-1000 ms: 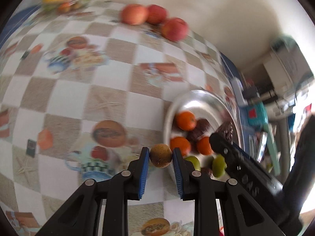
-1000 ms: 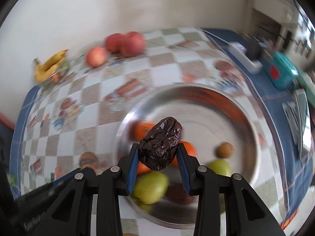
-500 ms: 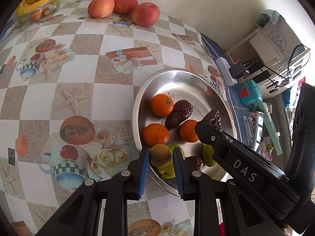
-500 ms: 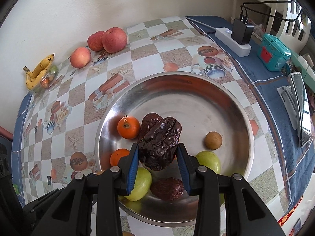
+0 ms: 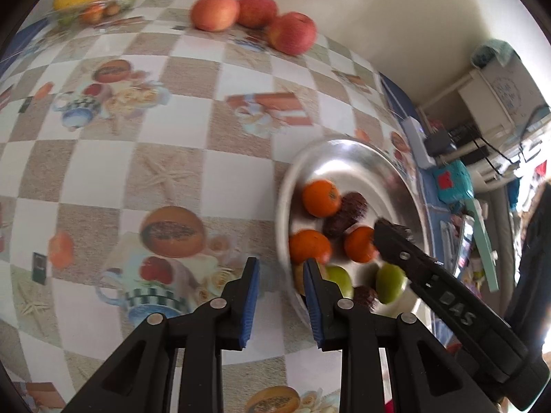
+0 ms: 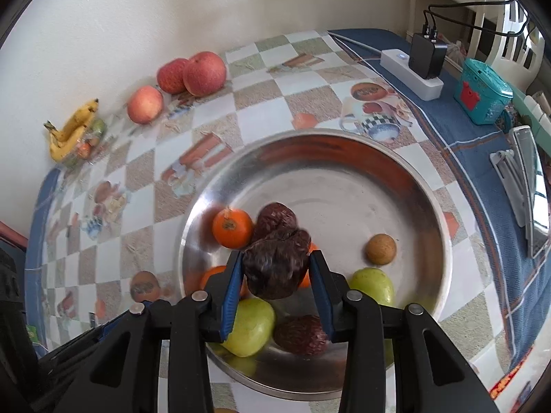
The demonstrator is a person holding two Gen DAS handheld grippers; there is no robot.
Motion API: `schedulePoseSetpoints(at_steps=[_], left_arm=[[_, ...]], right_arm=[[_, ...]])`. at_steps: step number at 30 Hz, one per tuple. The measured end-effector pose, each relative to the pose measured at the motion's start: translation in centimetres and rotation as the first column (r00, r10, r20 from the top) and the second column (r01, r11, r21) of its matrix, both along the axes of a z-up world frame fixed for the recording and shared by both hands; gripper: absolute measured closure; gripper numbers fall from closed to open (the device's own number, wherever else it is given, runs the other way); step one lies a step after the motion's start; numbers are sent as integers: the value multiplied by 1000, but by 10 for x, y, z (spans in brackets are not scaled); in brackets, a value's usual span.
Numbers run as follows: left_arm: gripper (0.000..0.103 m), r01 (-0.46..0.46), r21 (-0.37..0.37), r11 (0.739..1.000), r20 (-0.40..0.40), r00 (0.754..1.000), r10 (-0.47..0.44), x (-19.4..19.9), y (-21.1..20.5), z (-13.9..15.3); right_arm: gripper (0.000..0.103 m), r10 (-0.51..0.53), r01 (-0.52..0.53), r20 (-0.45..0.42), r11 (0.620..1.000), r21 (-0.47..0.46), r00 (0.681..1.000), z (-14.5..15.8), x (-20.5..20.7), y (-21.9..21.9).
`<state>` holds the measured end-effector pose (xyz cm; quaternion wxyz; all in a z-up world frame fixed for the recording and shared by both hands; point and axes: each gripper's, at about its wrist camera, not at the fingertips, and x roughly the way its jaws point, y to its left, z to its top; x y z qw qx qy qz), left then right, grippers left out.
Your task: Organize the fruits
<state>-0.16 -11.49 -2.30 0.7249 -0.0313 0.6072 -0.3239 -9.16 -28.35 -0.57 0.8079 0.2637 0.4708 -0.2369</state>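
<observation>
Right gripper (image 6: pixel 275 275) poised over the near half of the metal bowl (image 6: pixel 344 168), blue pads on either flank of a wrinkled dark date (image 6: pixel 275 265) — pads spread slightly, contact on the right side uncertain, so grip or fresh release cannot be told. Date held above the oranges (image 6: pixel 232 229) and green fruits (image 6: pixel 249 327), presumably for placing among like fruit; long axis roughly upright, tilted a little right at the top. Left gripper (image 5: pixel 280 275) at the bowl's near rim, fingers parted and empty — a small brown fruit (image 5: pixel 299 272) just beyond its right pad. Apples (image 6: pixel 203 74) and bananas (image 6: pixel 70 130) well apart, along the wall.
</observation>
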Motion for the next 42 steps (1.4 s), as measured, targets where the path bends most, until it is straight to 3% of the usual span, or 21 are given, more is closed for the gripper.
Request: schedulePoseSetpoints(at_steps=[3,4,7,10,11,15,17,18,20,21,22,24,30,33,36,42], left_arm=[[73,-42,35,999,22,999,41,7,8,0],[69,-56,56,997,30,998,55,9,11,-1],[41,-88,92,992,21,996,86,16,19,-6],[31,-115,114,987,4,993,115,20,25,-11],[25,-123,127,984,5,992,123,21,26,-13],[17,-157,196,968,30,988,154,24,33,-17],[2,-174,219,960,40,985,169,26,36,-20],[0,-183,229,956,47,983,177,27,38,-21],[0,-199,251,947,65,980,189,29,41,-23],[0,-204,263,943,75,979,191,30,43,-23],[0,-208,271,940,83,978,192,31,44,-24],[0,-212,277,937,97,977,192,33,47,-24],[0,-229,265,937,146,970,196,35,60,-20],[0,-235,260,936,215,960,181,34,66,-10],[0,-233,288,929,288,946,149,31,66,-1],[0,-202,344,917,307,947,94,18,69,7]], right_arm=[[63,6,-6,24,1000,9,1000,3,2,2],[63,10,-10,21,1000,8,1000,2,3,3],[60,23,-23,16,1000,11,1000,1,6,5],[52,30,-30,12,1000,4,999,1,8,7],[52,31,-31,11,1000,3,999,1,8,7],[51,32,-32,-8,999,-1,999,-1,9,6],[51,33,-34,-17,999,-1,999,-3,10,7],[51,37,-37,-23,999,-3,999,-4,10,7],[50,46,-47,-32,999,-12,998,-4,12,9],[39,51,-52,-37,998,-20,998,-4,13,10],[21,54,-55,-41,998,-28,998,-4,14,11],[13,63,-65,-36,997,-50,997,-3,15,14],[12,88,-94,-54,988,-120,995,1,17,25],[12,94,-99,-45,986,-131,995,5,16,30],[12,101,-106,-44,984,-143,994,7,15,36],[12,114,-118,-36,980,-162,993,15,8,50]])
